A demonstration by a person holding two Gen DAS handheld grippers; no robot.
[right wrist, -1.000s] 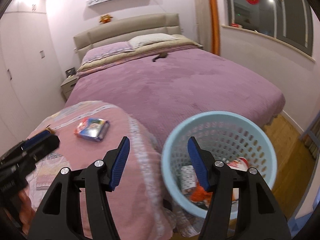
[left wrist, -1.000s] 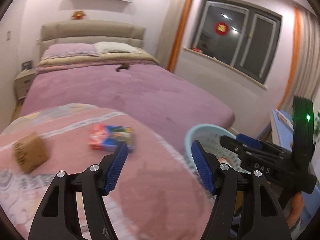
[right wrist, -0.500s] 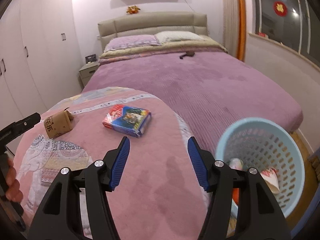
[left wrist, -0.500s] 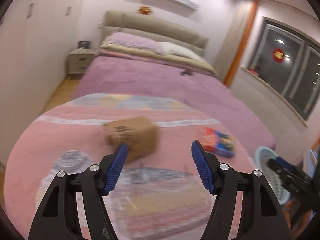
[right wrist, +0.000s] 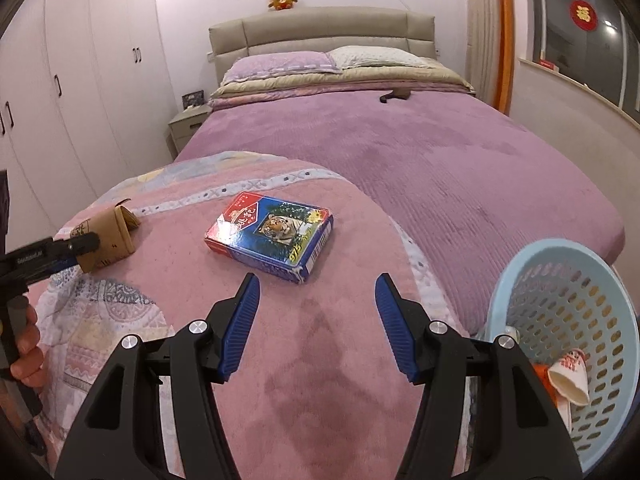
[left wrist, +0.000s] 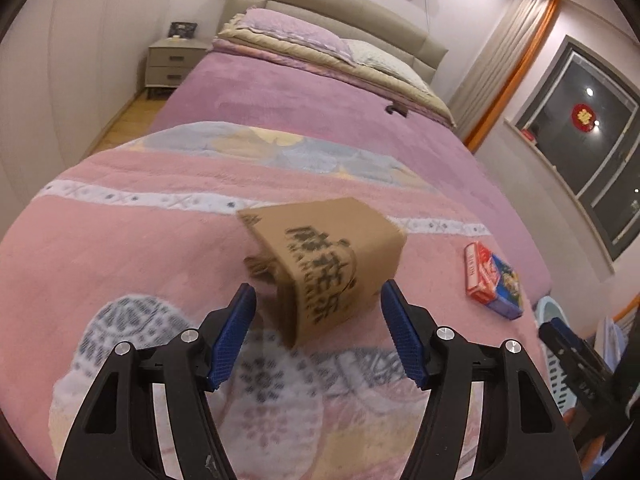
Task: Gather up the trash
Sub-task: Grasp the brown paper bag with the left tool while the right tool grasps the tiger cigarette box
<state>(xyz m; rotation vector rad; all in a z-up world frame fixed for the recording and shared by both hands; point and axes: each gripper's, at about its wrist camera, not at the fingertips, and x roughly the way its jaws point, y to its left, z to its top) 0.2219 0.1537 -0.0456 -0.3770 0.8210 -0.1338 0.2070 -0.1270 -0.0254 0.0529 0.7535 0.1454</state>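
Note:
A brown cardboard box [left wrist: 324,264] with dark print lies on the pink blanket [left wrist: 120,248]. My left gripper [left wrist: 318,320] is right in front of it. Its jaws are closing, the box's near corner sits between the blue pads, and neither pad touches it. In the right wrist view one left finger [right wrist: 72,249] runs along that box [right wrist: 108,236]. My right gripper [right wrist: 316,320] is open and empty over the blanket. Just ahead of it lies a blue and red card box [right wrist: 270,236] with a tiger picture. That card box [left wrist: 494,280] also shows in the left wrist view.
A light blue perforated basket [right wrist: 560,320] stands beside the bed at the right and holds a paper cup and other scraps. Beyond the blanket are the purple bedspread [right wrist: 440,168] with a small dark object [right wrist: 396,96], a nightstand [left wrist: 174,62] and wardrobes [right wrist: 80,80]. A person's hand [right wrist: 24,356] holds the left gripper.
The left gripper swung left from the basket side to the brown box and came close to it. The right gripper moved from over the basket toward the card box.

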